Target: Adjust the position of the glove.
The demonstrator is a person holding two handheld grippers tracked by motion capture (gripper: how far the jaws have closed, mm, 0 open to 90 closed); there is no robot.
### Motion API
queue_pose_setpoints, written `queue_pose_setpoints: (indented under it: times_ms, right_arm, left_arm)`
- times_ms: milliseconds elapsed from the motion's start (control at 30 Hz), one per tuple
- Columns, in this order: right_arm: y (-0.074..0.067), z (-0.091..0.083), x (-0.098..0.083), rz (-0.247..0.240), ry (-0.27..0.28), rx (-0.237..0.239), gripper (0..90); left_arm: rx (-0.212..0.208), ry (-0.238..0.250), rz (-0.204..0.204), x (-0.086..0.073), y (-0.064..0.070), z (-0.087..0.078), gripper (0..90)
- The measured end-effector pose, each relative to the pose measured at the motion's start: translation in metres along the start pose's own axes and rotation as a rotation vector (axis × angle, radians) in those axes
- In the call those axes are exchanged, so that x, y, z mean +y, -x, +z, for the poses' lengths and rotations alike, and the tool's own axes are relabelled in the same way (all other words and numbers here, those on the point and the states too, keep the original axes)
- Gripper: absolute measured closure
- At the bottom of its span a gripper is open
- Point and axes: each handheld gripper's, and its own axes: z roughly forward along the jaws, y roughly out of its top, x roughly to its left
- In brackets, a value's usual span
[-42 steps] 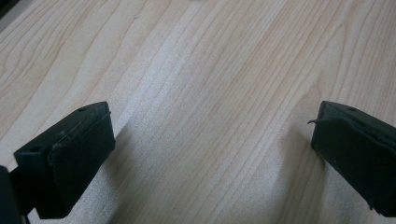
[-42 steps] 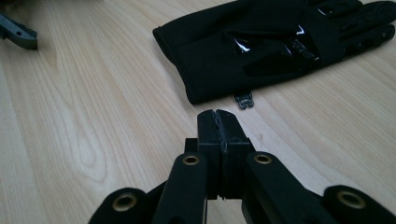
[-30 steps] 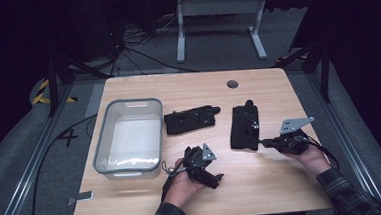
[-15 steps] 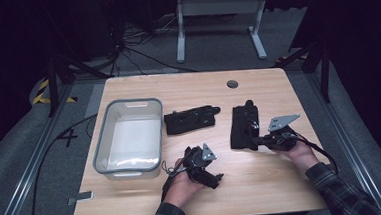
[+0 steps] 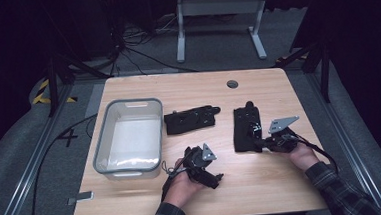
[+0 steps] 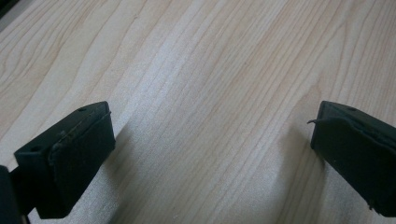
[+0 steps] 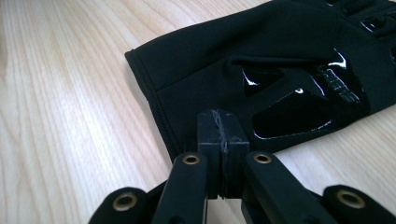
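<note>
Your wooden surface [image 5: 263, 183] carries a clear plastic bin [image 5: 128, 139] at the left. One black glove [image 5: 191, 119] lies at the centre, the other black glove [image 7: 280, 79] right of it. Your right claw [image 7: 223, 140] is pressed together, pinching that right glove's cuff at its near edge. Your left claw [image 6: 210, 154] rests spread on bare wood, near centre.

Glove [image 7: 280, 84] fingers cut off at top-right edge — cuff edge hidden behind right claw [image 7: 223, 140].
</note>
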Motion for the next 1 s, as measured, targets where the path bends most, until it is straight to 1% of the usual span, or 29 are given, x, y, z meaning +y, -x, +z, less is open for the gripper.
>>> queue_pose_setpoints:
  times_ms: [167,333,467,600,733,1000]
  right_arm:
    - [-0.002,-0.009,-0.009,0.011,-0.005,-0.001,89.9]
    - [-0.006,-0.014,-0.015,0.011,-0.009,-0.001,89.9]
    - [-0.012,-0.022,-0.022,0.003,-0.021,-0.003,89.9]
    - [-0.015,-0.028,-0.029,0.014,-0.016,0.010,89.9]
    - [-0.019,-0.036,-0.036,0.014,-0.026,0.020,89.8]
    - [-0.029,-0.046,-0.047,0.016,-0.030,0.038,89.8]
  left_arm:
    - [0.001,0.000,0.000,0.000,0.000,0.000,0.0]
    - [0.000,0.000,0.000,0.000,0.000,0.000,0.0]
    - [0.000,0.001,0.000,0.000,0.000,0.000,0.0]
    - [0.000,0.001,0.000,0.000,0.000,0.000,0.0]
    - [0.000,0.001,0.000,0.000,0.000,0.000,0.0]
    - [0.000,0.001,0.000,0.000,0.000,0.000,0.0]
